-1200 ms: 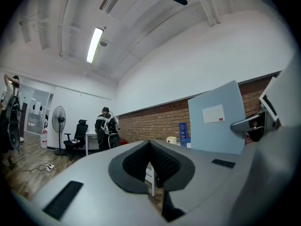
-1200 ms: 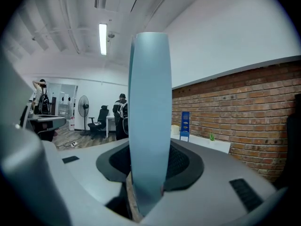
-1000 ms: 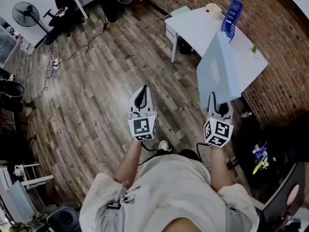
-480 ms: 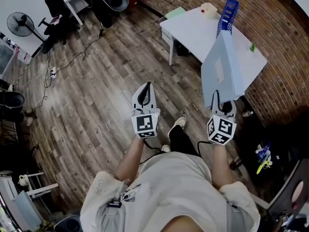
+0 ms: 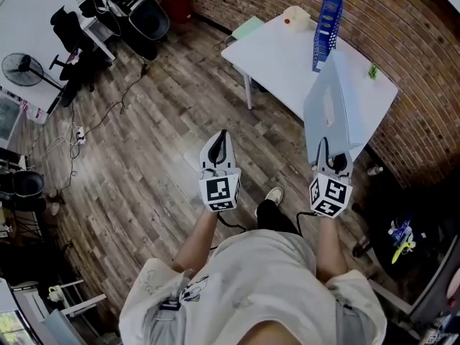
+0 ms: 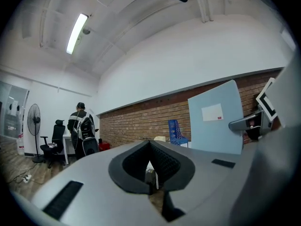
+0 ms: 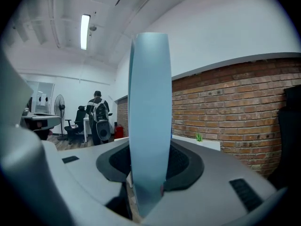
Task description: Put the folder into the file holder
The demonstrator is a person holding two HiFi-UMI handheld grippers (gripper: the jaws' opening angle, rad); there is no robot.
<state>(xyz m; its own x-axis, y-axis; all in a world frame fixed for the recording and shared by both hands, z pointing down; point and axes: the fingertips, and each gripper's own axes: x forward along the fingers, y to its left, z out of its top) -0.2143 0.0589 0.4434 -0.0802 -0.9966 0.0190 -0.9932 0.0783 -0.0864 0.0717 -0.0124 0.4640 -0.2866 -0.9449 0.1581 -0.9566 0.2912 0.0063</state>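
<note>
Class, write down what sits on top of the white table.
A blue file holder stands on the table, with a pale object beside it and a small green plant near one edge. The raised folder covers part of the tabletop.

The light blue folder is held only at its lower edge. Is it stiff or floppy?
Probably stiff: the folder stands upright above the right gripper without sagging. Likely light, since one edge grip carries it. Its broad face could sway in quick moves.
</note>
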